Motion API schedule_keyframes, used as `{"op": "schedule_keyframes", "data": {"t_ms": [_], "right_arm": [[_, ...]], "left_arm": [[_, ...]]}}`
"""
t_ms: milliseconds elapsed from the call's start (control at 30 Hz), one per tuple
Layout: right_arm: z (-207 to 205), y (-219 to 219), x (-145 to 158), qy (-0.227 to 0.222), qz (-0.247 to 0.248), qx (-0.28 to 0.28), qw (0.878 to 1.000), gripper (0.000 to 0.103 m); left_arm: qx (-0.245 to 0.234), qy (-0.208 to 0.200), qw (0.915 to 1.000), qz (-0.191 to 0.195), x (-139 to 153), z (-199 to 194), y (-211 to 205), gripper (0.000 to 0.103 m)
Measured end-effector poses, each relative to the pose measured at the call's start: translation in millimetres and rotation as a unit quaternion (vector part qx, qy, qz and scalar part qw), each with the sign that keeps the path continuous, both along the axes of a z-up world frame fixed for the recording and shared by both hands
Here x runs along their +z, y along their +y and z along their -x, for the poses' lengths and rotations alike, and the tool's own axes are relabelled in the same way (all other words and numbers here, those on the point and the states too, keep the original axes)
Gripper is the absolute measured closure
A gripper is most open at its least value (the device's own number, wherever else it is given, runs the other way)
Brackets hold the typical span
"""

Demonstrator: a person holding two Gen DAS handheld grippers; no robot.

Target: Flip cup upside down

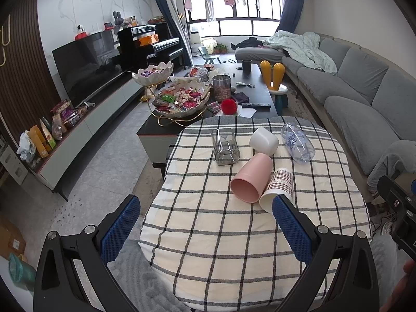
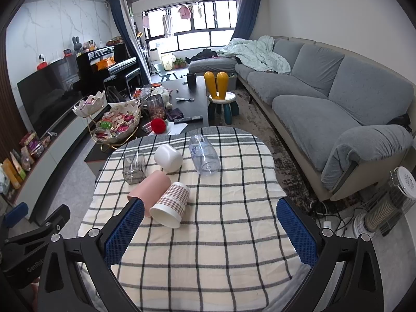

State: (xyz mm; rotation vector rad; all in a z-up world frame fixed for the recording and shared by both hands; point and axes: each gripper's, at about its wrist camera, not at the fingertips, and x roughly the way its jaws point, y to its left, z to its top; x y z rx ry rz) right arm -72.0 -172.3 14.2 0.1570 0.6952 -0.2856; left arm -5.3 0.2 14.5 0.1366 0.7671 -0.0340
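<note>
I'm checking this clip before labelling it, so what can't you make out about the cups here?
- Pink cup: right view, rim partly behind the right gripper finger.
- Checked cup: left view, rim partly behind the left gripper finger.
- Clear bottle: print too small to read.

Five cups on table: glass cup far left, bottle-like cup far right, apparently all sideways.

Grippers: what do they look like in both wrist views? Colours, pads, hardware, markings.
Both match. Left gripper and right gripper each have black angular finger frames with triangular cut-outs, silver round bolts at the joints, and blue pads with a dimpled grid texture. The right wrist view also shows the left unit's black body with partial white lettering "GenRob". No cables visible on them.
</note>
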Motion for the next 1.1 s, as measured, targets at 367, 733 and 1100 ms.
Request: {"op": "schedule_keyframes", "data": {"t_ms": [367,733,1100], "right_arm": [[0,0,0,0.000,0.000,-0.001,1.000,0.001],[0,0,-1,0.000,0.000,-0.001,1.000,0.001],[-1,0,-2,0.001,0.000,0.000,1.000,0.001]], "left_arm": [[0.000,0.001,1.0000,0.001,0,1,0,0.000],[0.001,0.002,1.0000,0.000,-3,2,0,0.000],[0.003,0.008,1.0000,-0.003,-12,-2,0,0.000]]}}
